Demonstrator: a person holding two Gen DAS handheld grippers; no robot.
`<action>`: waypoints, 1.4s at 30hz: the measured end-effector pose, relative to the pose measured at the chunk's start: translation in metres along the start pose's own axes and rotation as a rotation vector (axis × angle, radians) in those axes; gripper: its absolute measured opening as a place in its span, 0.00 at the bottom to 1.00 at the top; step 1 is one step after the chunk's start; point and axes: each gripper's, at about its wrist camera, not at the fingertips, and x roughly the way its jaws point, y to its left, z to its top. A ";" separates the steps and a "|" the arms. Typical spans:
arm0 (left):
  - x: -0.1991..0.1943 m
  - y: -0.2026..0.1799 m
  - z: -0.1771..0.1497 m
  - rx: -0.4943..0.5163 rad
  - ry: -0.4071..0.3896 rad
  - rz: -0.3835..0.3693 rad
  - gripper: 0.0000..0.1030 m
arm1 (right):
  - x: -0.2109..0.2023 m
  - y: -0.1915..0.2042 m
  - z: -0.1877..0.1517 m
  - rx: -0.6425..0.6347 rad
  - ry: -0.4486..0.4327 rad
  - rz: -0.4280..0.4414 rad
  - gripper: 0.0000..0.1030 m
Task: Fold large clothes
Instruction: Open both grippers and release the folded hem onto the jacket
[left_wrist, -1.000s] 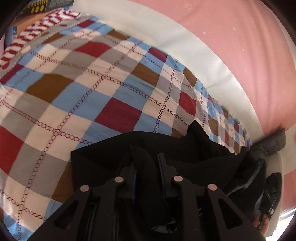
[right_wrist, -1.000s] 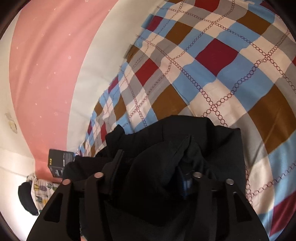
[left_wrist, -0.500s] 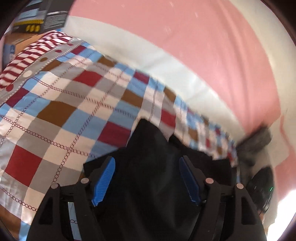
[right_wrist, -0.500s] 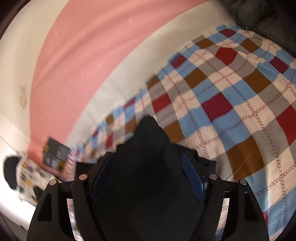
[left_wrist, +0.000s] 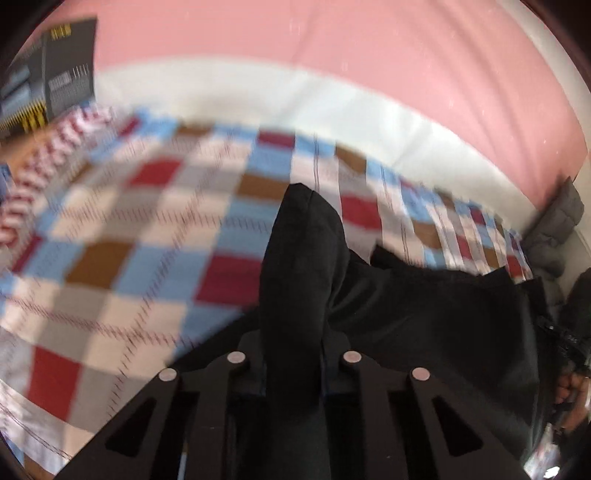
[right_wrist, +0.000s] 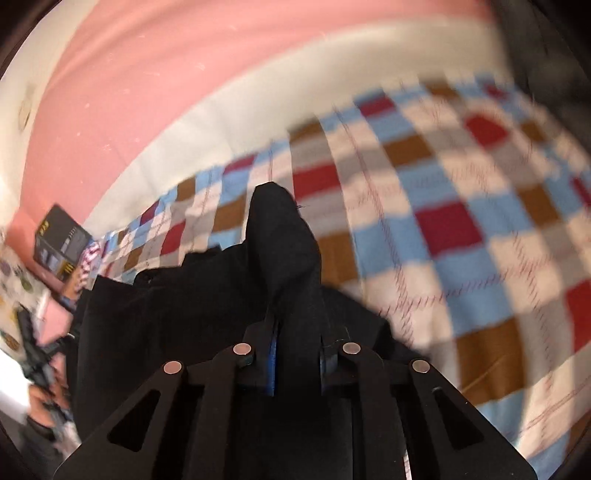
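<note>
A large black garment (left_wrist: 424, 306) lies on a checked bedspread (left_wrist: 155, 236). My left gripper (left_wrist: 293, 354) is shut on a bunched fold of the garment, which sticks up between the fingers. My right gripper (right_wrist: 295, 350) is shut on another fold of the same black garment (right_wrist: 280, 251), whose tip stands up ahead of the fingers. The rest of the cloth hangs between the two grippers, above the bedspread (right_wrist: 461, 221). Both views are blurred by motion.
A pink and white wall (left_wrist: 332, 55) runs behind the bed. A dark box (left_wrist: 48, 88) stands at the bed's far left corner, also in the right wrist view (right_wrist: 61, 240). A grey padded garment (left_wrist: 554, 229) lies at the bed's right end.
Both grippers were open around the cloth half a second ago and have now shut on it. Both views have tilted up and the garment is lifted off the bedspread.
</note>
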 end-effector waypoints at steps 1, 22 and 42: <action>0.000 0.001 0.004 -0.001 -0.024 0.013 0.18 | 0.001 -0.005 0.004 0.021 -0.012 -0.023 0.14; 0.049 -0.003 0.006 0.002 0.012 0.163 0.42 | 0.042 -0.005 0.000 -0.013 0.022 -0.249 0.32; 0.041 -0.128 -0.102 0.191 -0.074 -0.046 0.55 | 0.036 0.103 -0.101 -0.294 -0.096 -0.189 0.47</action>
